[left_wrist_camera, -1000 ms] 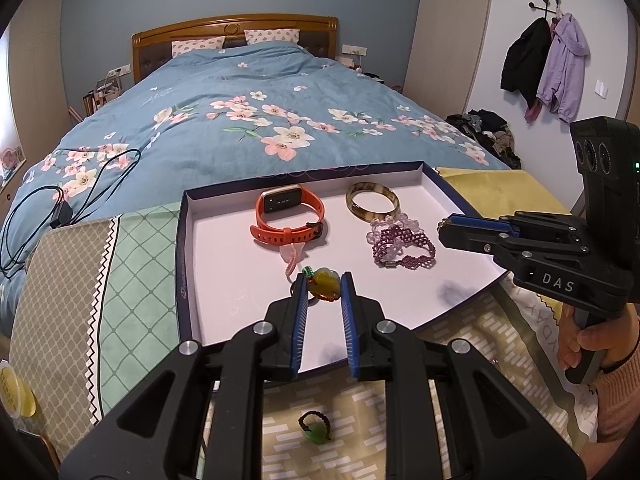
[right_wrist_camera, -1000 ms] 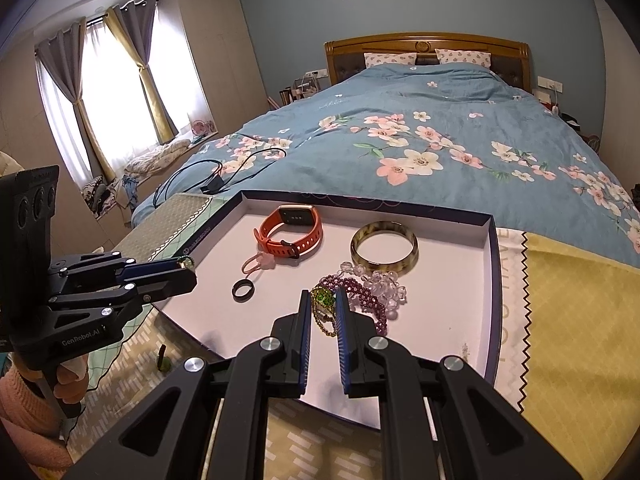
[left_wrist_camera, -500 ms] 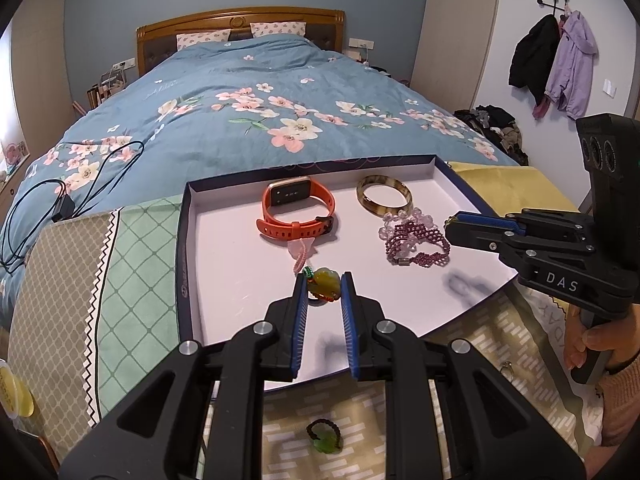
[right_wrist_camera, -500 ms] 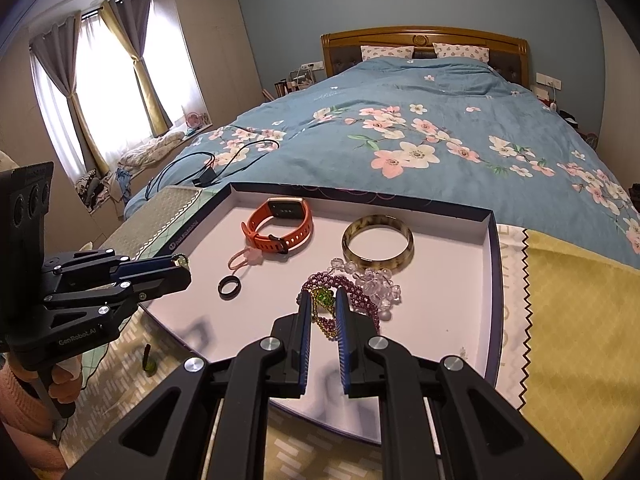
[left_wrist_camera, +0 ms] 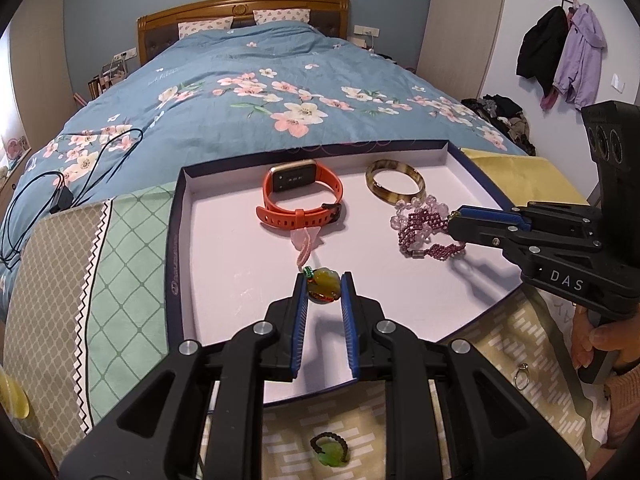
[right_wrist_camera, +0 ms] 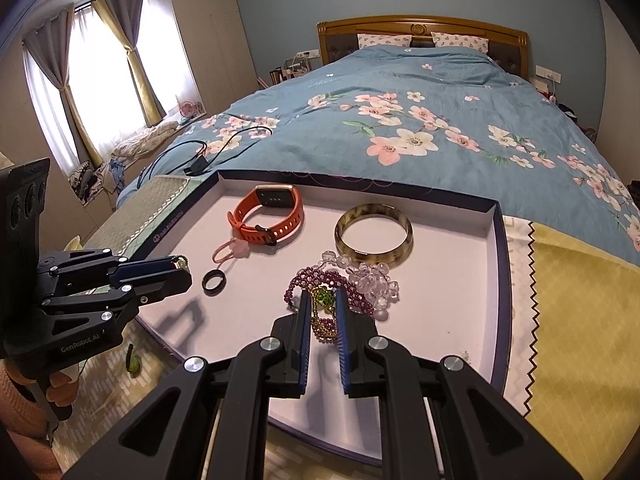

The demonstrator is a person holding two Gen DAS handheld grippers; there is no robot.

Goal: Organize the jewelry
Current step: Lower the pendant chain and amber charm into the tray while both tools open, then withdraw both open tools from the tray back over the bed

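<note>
left gripper (left_wrist_camera: 324, 286) fingers are clamped on an amber pendant (left_wrist_camera: 323, 285), low over the tray (left_wrist_camera: 240, 248) for a gentle drop. right gripper (right_wrist_camera: 322, 305) pinches a green bead piece (right_wrist_camera: 325, 299), probably a bracelet, above the purple beads (right_wrist_camera: 320, 280).

Left claw (left_wrist_camera: 324, 292) lower and further over the tray (left_wrist_camera: 176, 240) — amber pendant (left_wrist_camera: 323, 285) closer to the pink charm (left_wrist_camera: 306, 240).

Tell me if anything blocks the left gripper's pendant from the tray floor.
Nothing blocks it outright. The left gripper holds the pendant over bare tray, but a black ring lies just beside its tip.
</note>
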